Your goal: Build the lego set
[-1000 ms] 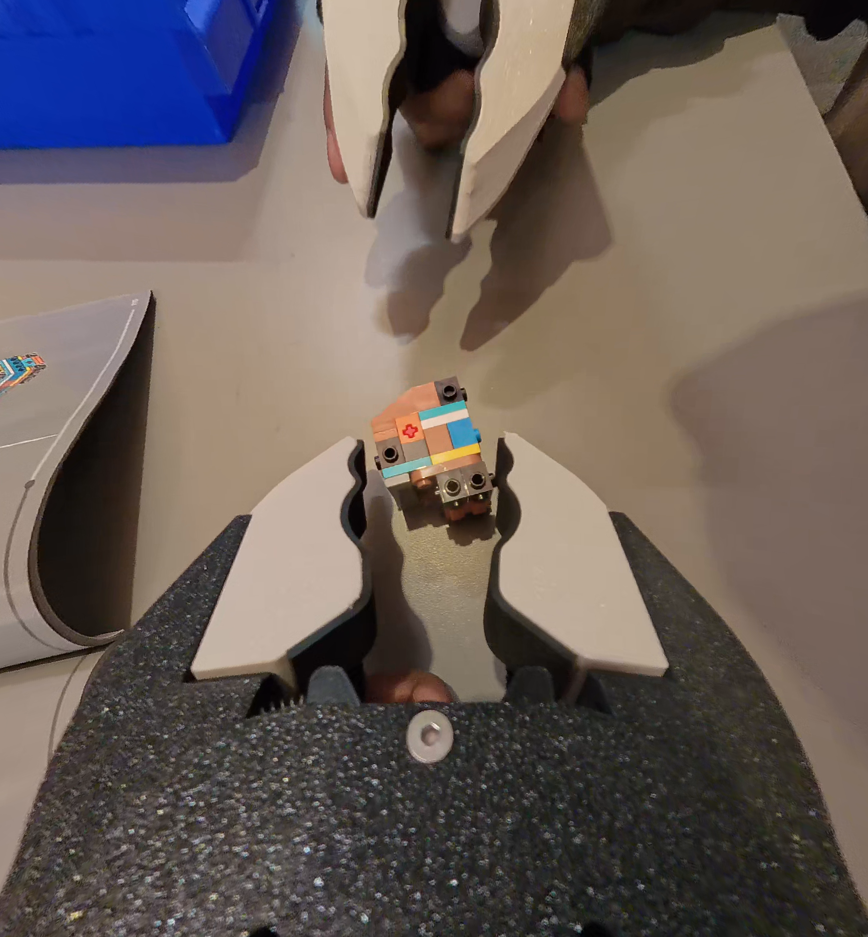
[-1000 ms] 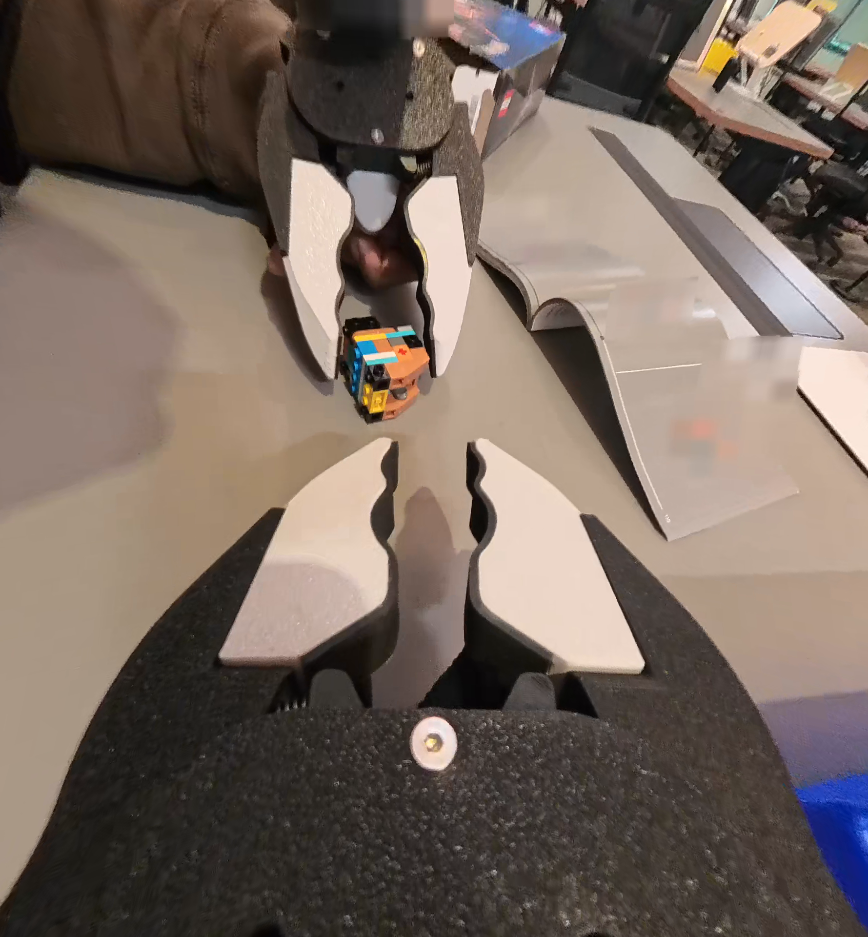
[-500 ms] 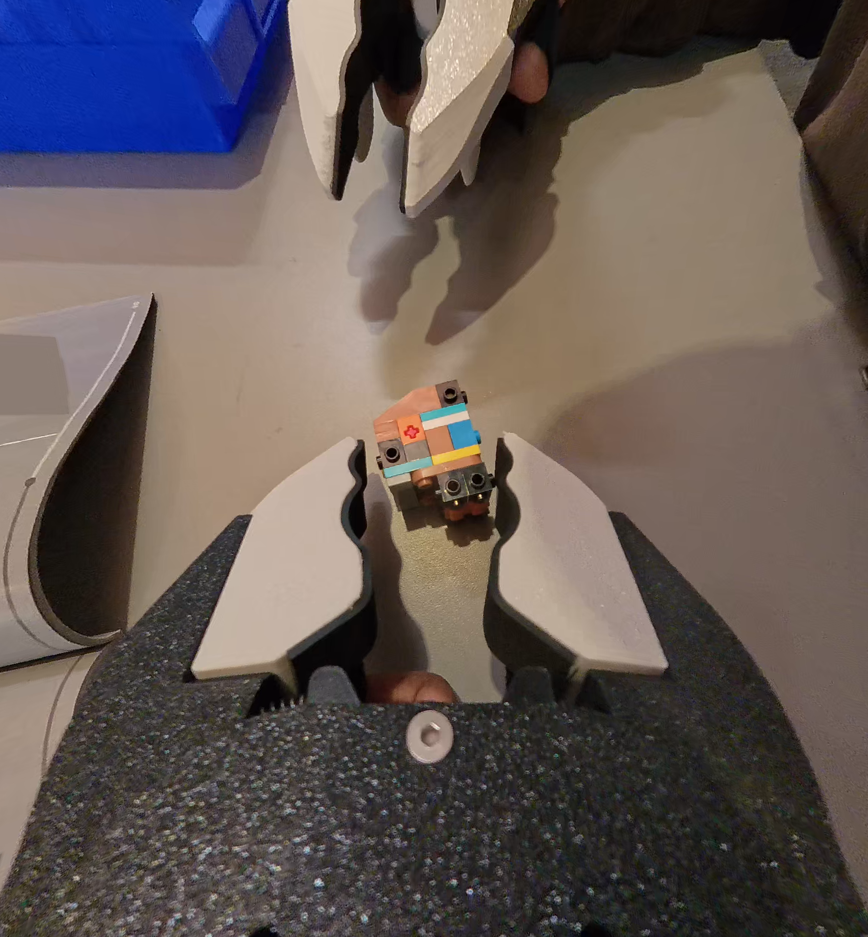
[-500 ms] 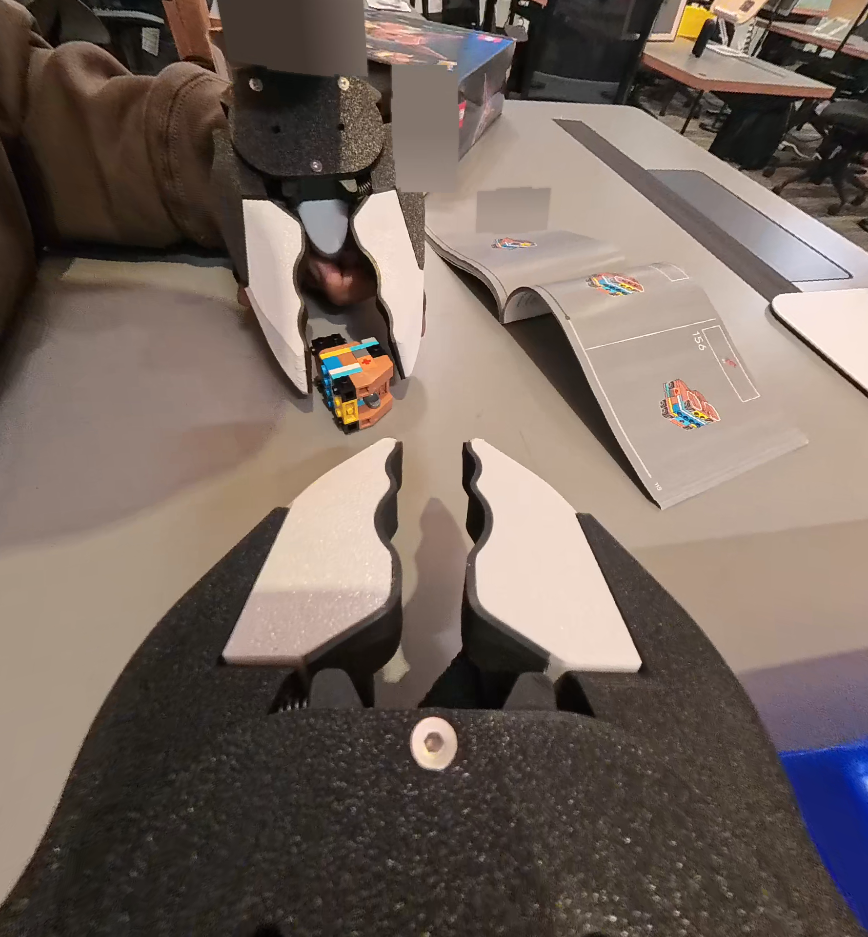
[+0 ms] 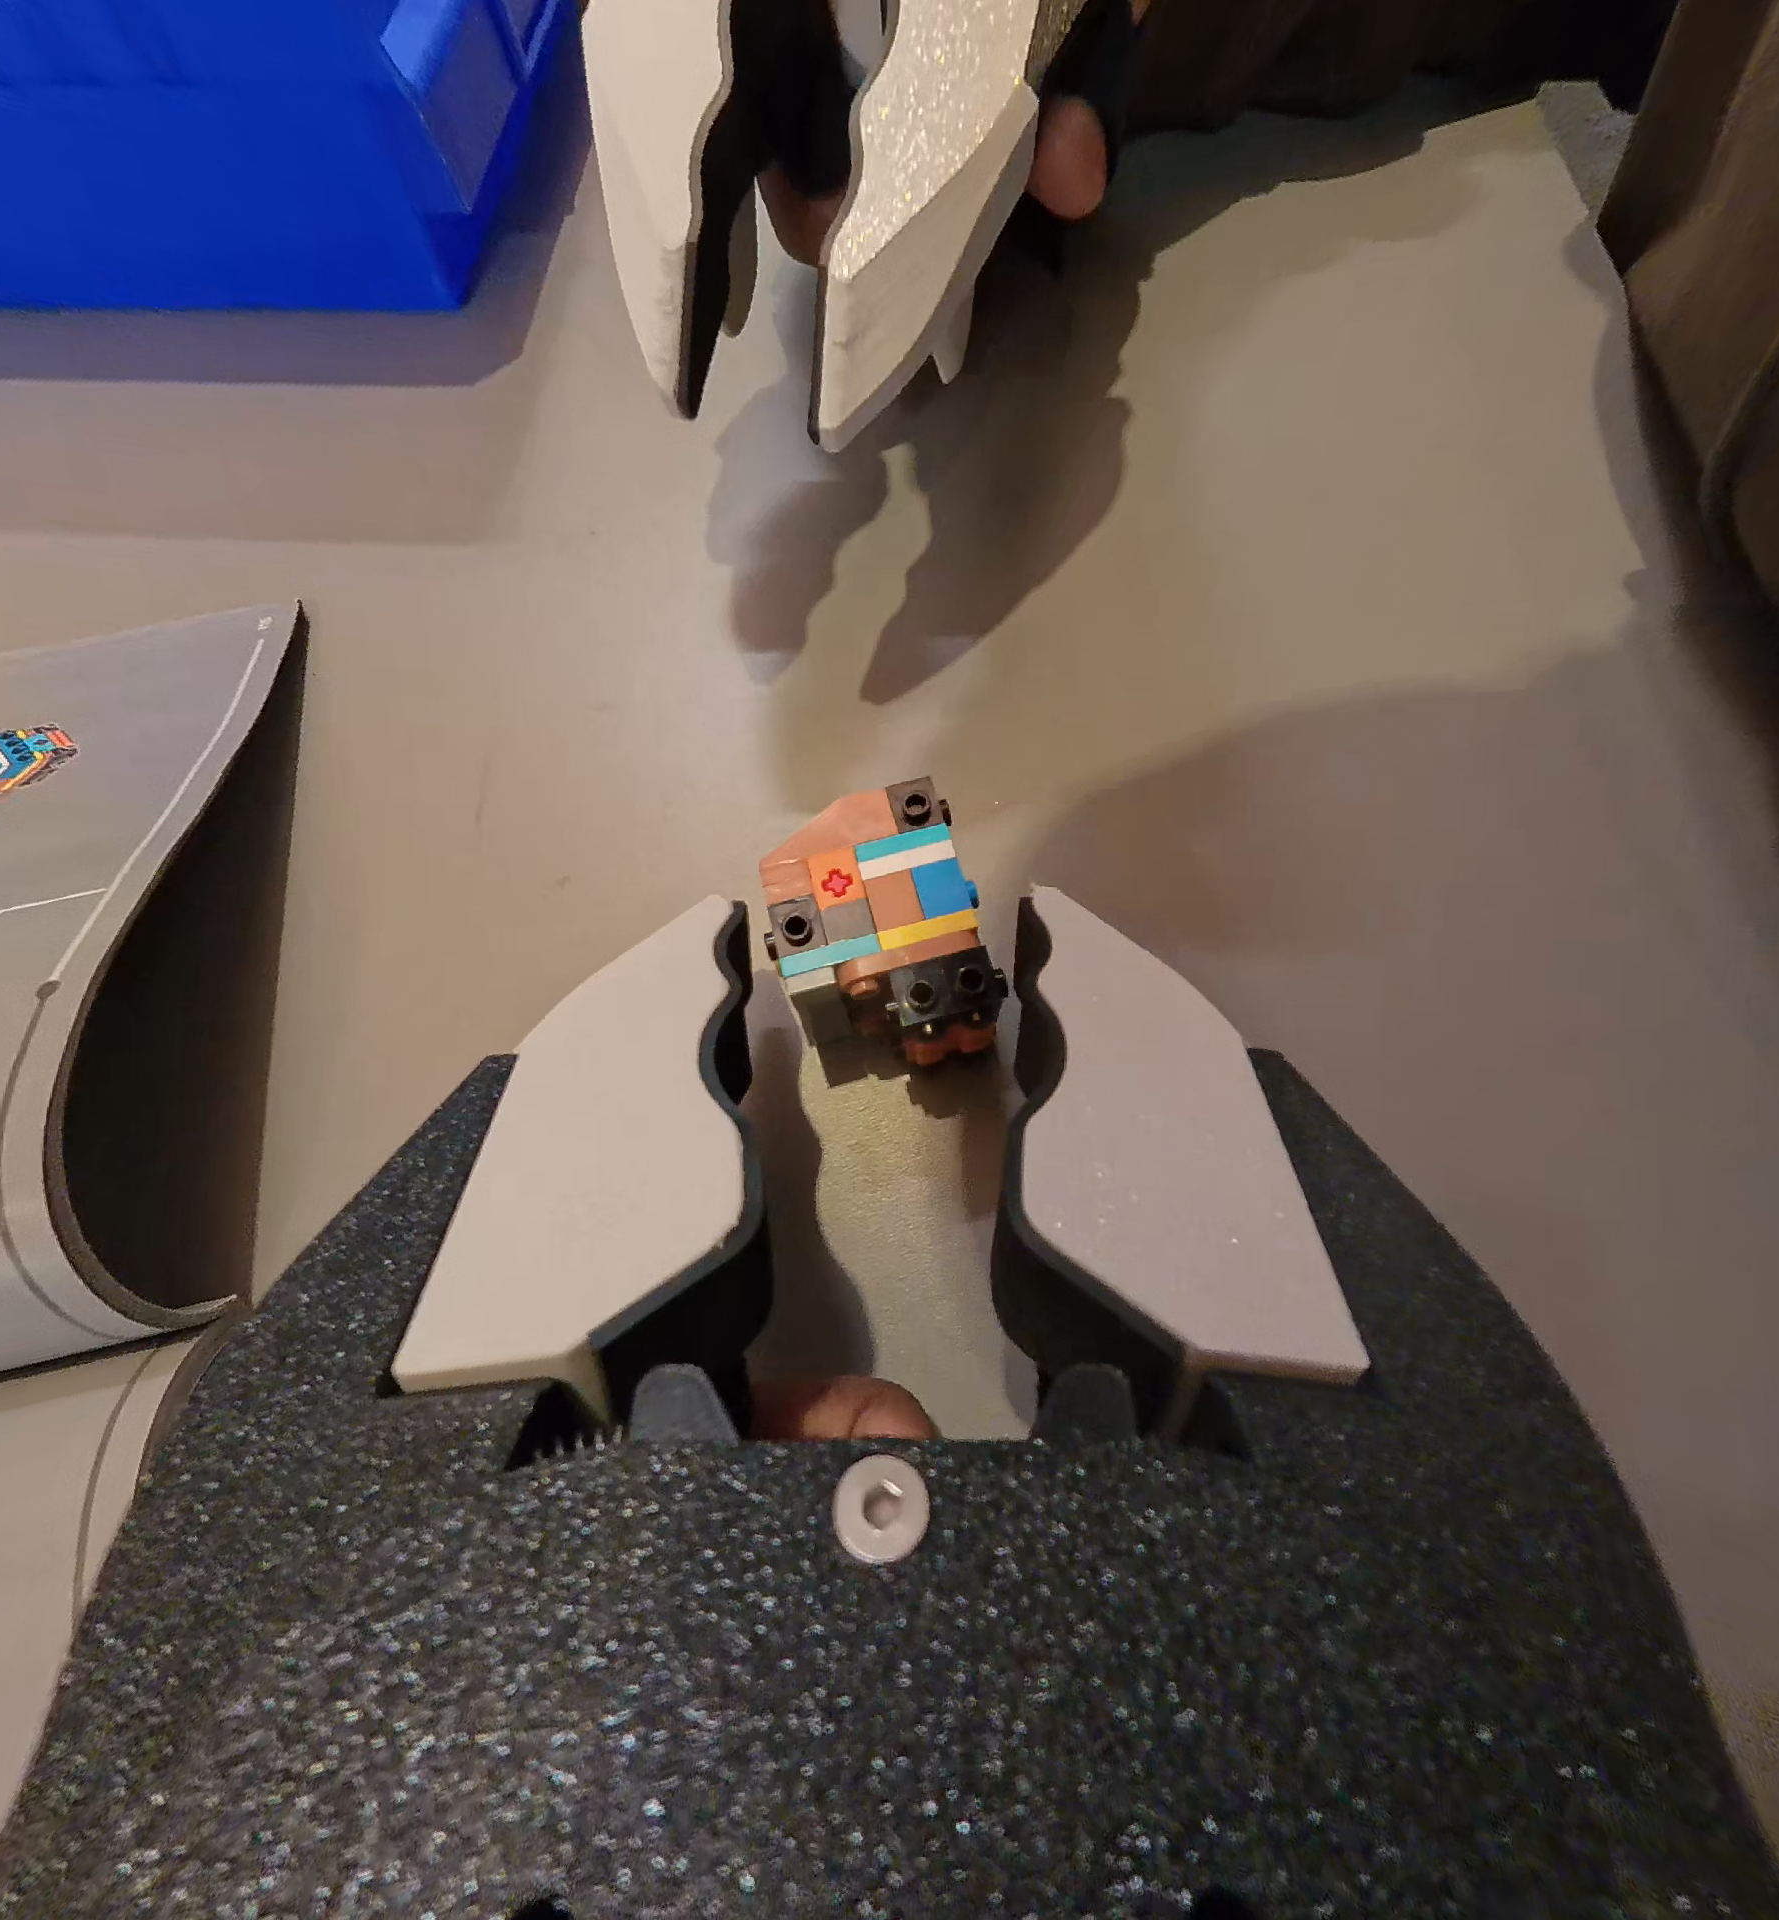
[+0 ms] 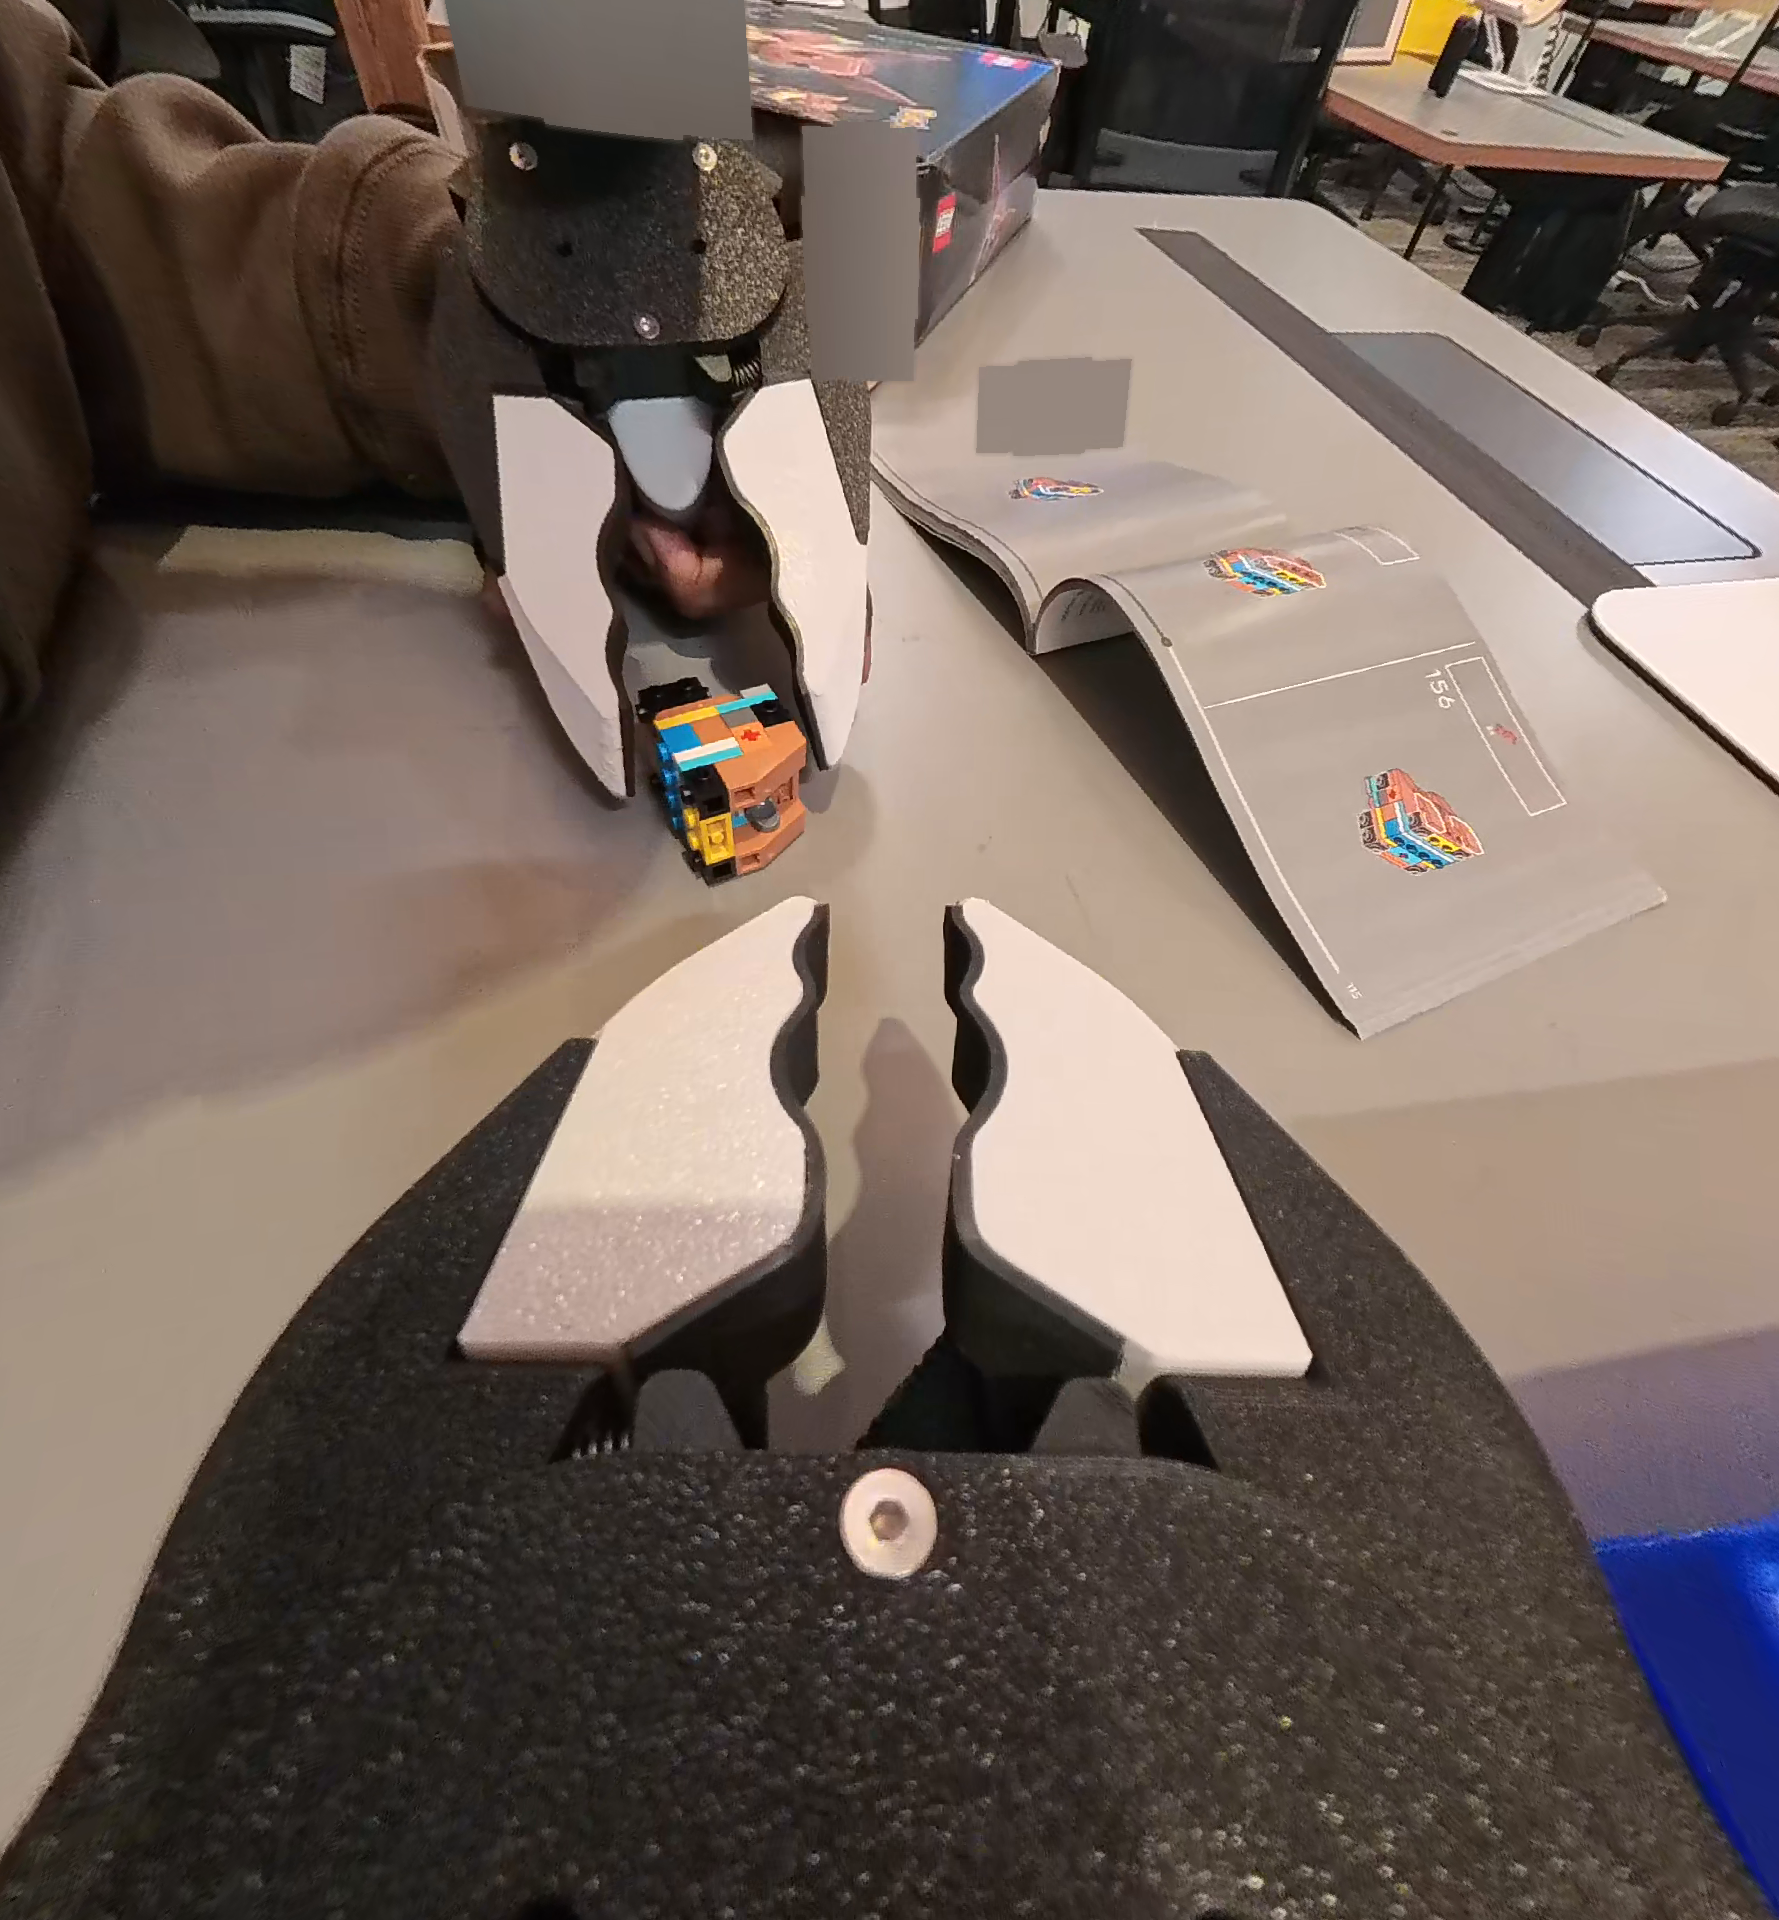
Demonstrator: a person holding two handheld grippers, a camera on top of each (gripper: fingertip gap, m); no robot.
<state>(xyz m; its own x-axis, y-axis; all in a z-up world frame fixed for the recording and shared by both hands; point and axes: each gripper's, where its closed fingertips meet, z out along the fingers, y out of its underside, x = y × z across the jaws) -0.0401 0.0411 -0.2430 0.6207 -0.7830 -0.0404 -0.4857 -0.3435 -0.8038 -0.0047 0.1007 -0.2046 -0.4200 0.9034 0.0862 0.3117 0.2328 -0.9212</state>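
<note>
A small lego model (image 5: pixel 869 914), brown and orange with blue, teal, yellow and black pieces, rests on the grey table (image 5: pixel 1280 935). My left gripper (image 5: pixel 880 909) is open, and its fingers straddle the model with narrow gaps on both sides. The right wrist view shows the model (image 6: pixel 734 779) between the left gripper's fingertips (image 6: pixel 594 764). My right gripper (image 6: pixel 885 914) is open a little and empty, a short way from the model. In the left wrist view the right gripper (image 5: pixel 755 416) hovers beyond the model.
An open instruction booklet (image 6: pixel 1332 727) lies beside the model and shows in the left wrist view (image 5: pixel 64 987). A blue bin (image 5: pixel 189 145) stands near the right gripper. A lego box (image 6: pixel 926 135) and a white board (image 6: pixel 1747 665) sit farther off. A person's sleeve (image 6: pixel 189 312) rests behind the left gripper. There is about 9 centimetres between the tips of the two grippers.
My right gripper has drawn back from the model and shifted toward the blue bin. The left gripper and the model have stayed in place.
</note>
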